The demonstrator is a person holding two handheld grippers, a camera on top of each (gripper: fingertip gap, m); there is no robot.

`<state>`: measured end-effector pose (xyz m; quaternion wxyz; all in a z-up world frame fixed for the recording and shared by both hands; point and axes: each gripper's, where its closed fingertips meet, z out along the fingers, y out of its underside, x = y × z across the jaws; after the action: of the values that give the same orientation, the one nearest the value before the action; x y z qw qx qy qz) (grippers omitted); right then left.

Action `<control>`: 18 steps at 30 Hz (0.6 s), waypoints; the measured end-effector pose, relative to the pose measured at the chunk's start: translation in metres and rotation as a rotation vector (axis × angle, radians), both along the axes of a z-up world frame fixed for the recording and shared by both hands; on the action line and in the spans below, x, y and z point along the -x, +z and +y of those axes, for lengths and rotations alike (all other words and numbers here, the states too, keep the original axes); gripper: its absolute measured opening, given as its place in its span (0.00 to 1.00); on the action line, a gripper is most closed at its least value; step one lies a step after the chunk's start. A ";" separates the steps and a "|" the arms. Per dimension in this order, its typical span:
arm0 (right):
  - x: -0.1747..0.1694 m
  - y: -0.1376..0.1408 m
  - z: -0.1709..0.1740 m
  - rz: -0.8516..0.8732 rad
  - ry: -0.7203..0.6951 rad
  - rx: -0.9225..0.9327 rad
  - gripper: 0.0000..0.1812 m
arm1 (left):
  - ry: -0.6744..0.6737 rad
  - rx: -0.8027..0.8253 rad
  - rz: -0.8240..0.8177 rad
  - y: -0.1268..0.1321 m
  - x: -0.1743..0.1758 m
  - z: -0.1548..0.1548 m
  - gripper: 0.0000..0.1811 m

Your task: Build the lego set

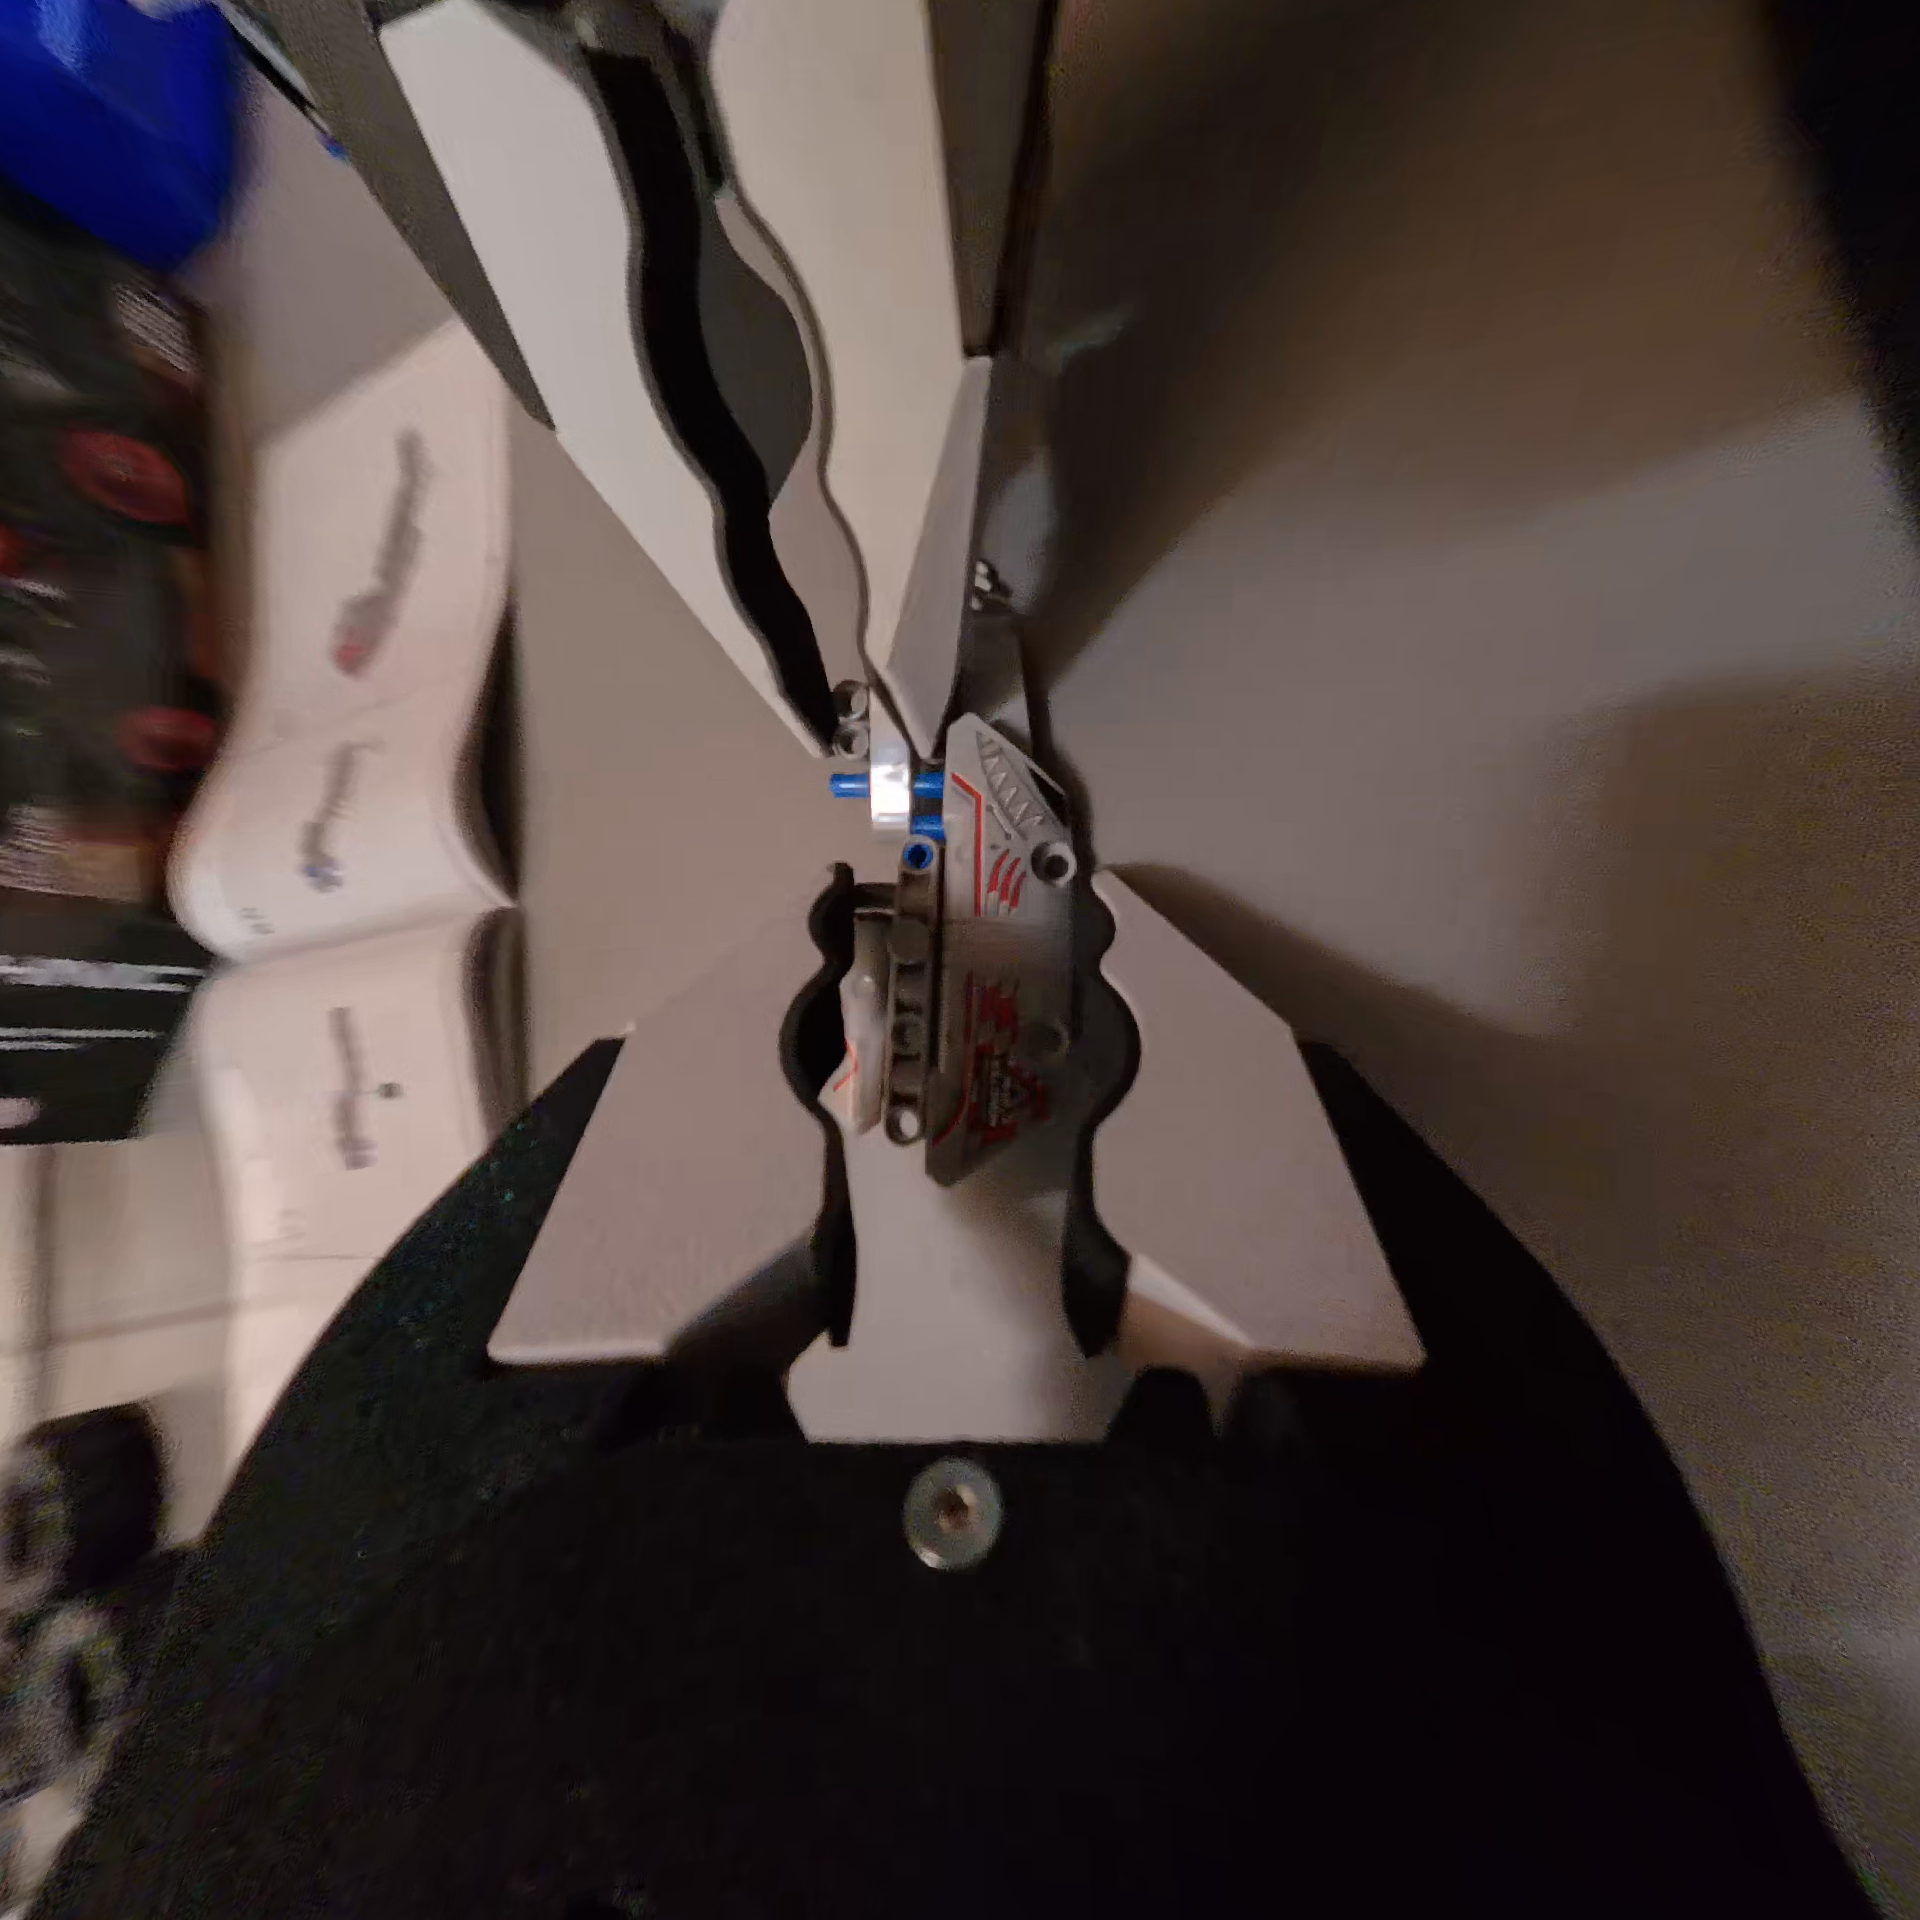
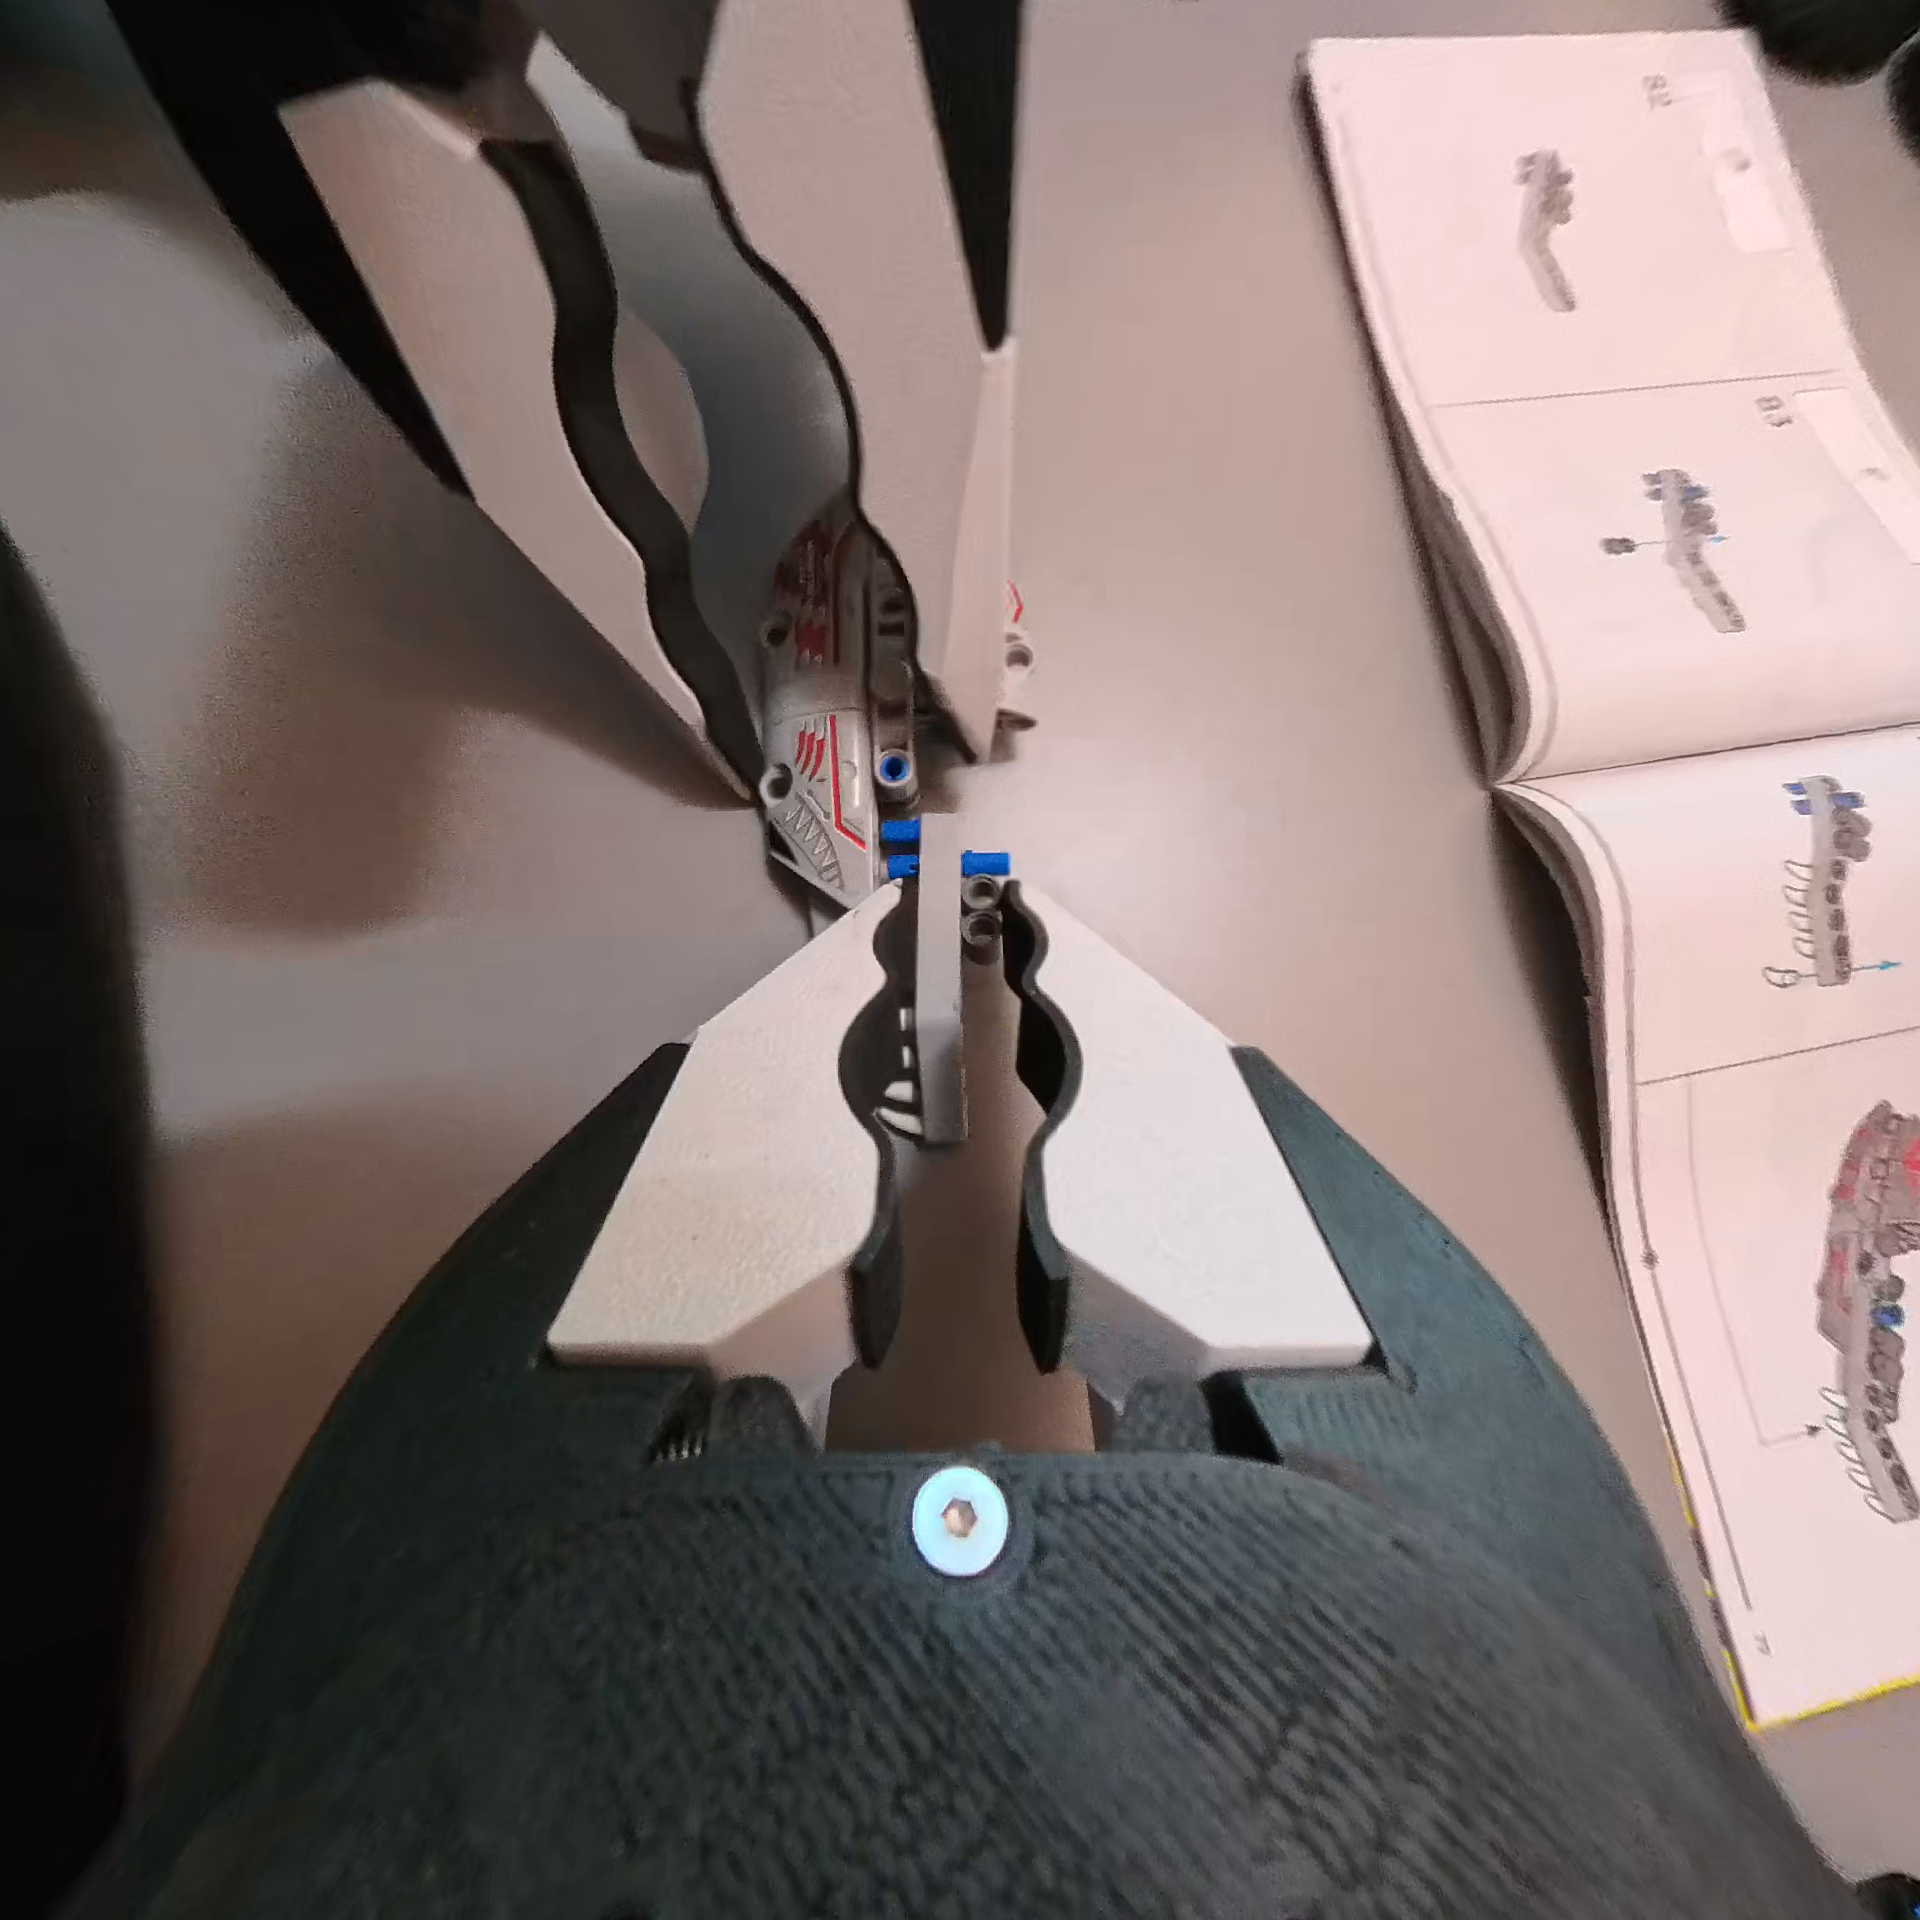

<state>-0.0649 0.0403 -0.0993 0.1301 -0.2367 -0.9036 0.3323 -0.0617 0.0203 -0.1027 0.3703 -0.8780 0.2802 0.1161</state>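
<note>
Our left tool (image 1: 961, 904) grips the grey shark-printed lego body (image 1: 1003, 987), held above the desk (image 1: 1455, 727). Our right tool (image 2: 951, 914) clamps a light grey lego beam (image 2: 935, 997) carrying blue pins (image 2: 900, 831). We hold the two tip to tip, the pins just beside the body's front end. An open instruction booklet (image 2: 1662, 520) lies on the desk, far right in the right wrist view.
</note>
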 end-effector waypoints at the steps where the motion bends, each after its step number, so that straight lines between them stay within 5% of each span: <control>1: 0.002 0.003 0.000 0.027 -0.012 0.006 0.08 | -0.015 -0.050 0.084 0.002 0.001 0.001 0.22; 8: 0.010 0.015 0.004 0.237 -0.025 -0.056 0.07 | -0.024 -0.212 0.428 0.011 0.004 0.004 0.22; 18: 0.004 0.021 0.002 0.293 0.033 -0.098 0.08 | 0.034 -0.176 0.287 0.008 0.008 0.004 0.22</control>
<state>-0.0688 0.0421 -0.0781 0.2666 -0.1641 -0.8940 0.3207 -0.0693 0.0247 -0.0950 0.4001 -0.8211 0.3040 0.2708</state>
